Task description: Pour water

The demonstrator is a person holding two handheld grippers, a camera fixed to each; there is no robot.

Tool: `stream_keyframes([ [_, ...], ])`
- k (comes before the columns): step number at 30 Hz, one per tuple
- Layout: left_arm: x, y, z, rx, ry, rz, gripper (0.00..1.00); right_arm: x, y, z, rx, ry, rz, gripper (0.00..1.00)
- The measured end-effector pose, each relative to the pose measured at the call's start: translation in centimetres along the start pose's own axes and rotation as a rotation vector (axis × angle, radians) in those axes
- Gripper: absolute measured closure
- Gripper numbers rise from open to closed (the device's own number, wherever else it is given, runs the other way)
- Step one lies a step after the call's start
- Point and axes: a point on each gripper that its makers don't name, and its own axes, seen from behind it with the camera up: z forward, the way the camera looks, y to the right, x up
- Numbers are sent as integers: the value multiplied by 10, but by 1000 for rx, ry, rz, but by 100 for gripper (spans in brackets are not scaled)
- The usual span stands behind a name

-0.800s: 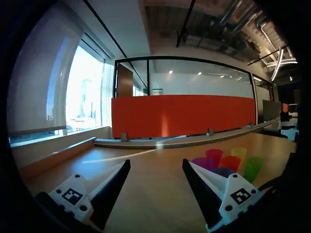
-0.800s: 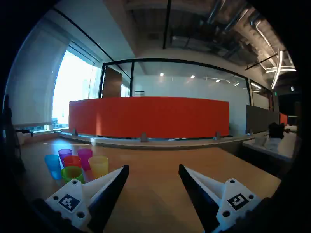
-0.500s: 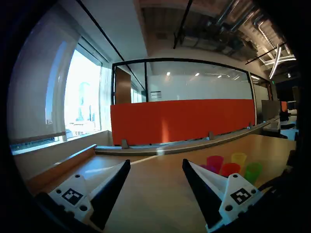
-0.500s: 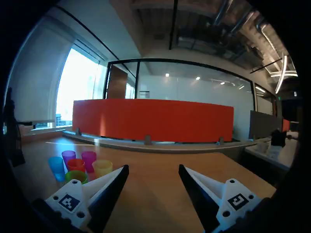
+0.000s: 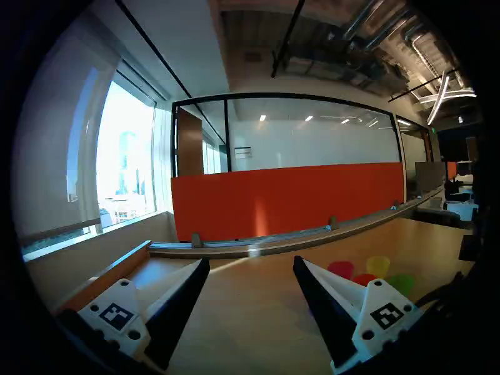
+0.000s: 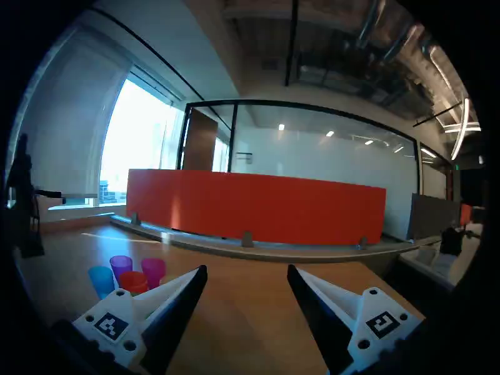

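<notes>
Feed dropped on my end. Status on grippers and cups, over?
Left gripper open, empty. Right gripper open, empty. Coloured cups clustered on wooden table, none held. Nothing seen blocking the approach.

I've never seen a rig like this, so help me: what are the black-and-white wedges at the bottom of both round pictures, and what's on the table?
A person holds a two-finger gripper in each hand; a fisheye camera on each looks along its fingers, the wedges you see. One picture comes from the left gripper, the other from the right gripper. Both are open and hold nothing. On the wooden table stands a cluster of coloured cups, with an orange partition behind.
</notes>
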Motion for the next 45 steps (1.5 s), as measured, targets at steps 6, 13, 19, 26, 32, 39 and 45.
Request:
stream_keyframes([
  [6, 14, 1, 1, -22, -5, 20, 0, 20, -5, 2, 27, 4, 2, 1],
  [13, 25, 6, 4, -55, -15, 25, 1, 38, -10, 5, 56, 7, 7, 1],
  [19, 27, 13, 8, -102, -34, 32, 0, 47, -18, 6, 103, 2, 20, 1],
  [26, 24, 27, 11, -178, -71, 55, 0, 46, -39, 4, 218, -30, 22, 1],
  [32, 19, 39, 12, -242, -97, 51, 0, 46, -56, 2, 322, -59, 37, 1],
  [39, 19, 51, 11, -297, -118, 66, 0, 54, -73, 1, 421, -78, 44, 1],
  [45, 26, 65, 10, -345, -110, 56, 0, 57, -91, 0, 510, -98, 28, 1],
])
